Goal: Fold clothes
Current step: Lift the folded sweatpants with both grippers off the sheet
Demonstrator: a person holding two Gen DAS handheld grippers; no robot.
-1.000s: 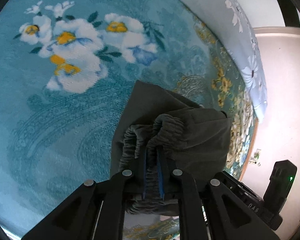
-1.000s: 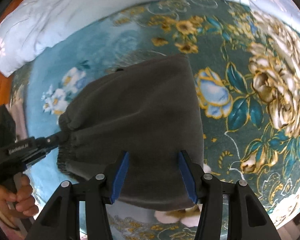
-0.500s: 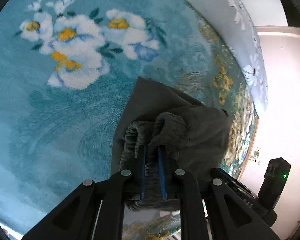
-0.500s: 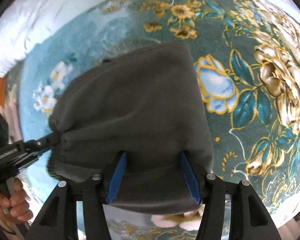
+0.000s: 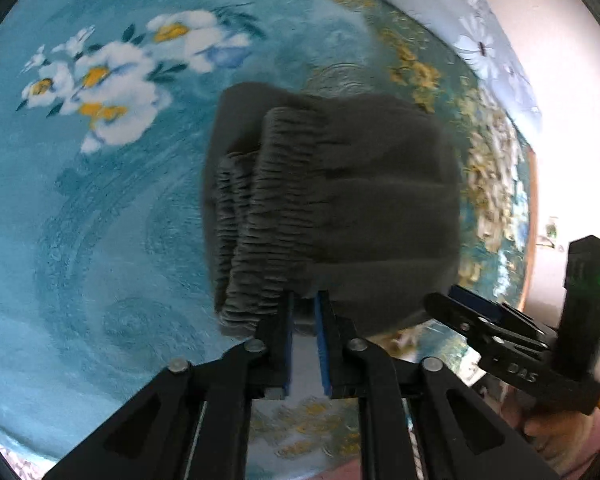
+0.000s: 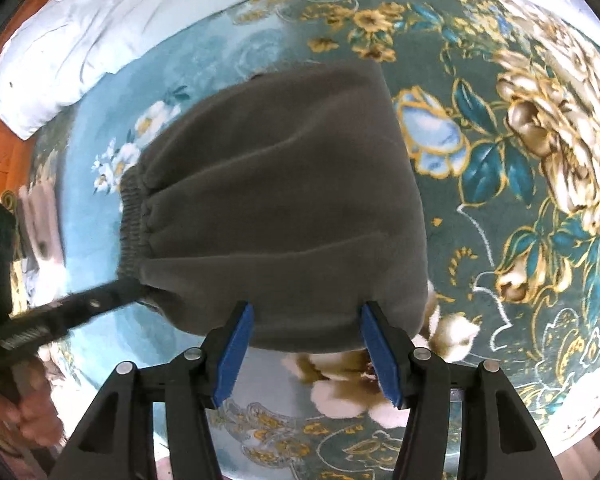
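A folded dark grey garment (image 5: 360, 184) (image 6: 280, 184) with a ribbed elastic waistband lies on a teal floral blanket (image 5: 80, 240). My left gripper (image 5: 304, 300) (image 6: 128, 292) is shut, its blue pads pinching the garment's near edge beside the waistband corner. Only the pad tips hold cloth; the blanket shows through the gap lower down. My right gripper (image 6: 308, 312) (image 5: 460, 308) points straight down over the garment's other near edge. It stands open, with its blue pads either side of the cloth edge and not pressing on it.
A white pillow or quilt (image 6: 80, 40) lies along the blanket's far edge. A pale wall (image 5: 572, 120) and an orange wooden frame border the bed. Hands (image 6: 32, 416) (image 5: 560, 428) hold the gripper handles. The flowered blanket (image 6: 520, 200) spreads to the right.
The left gripper slid back from deep over the bunched waistband to the garment's near edge, rolled, and narrowed. The waistband now lies flatter. The right gripper drew back towards the near edge.
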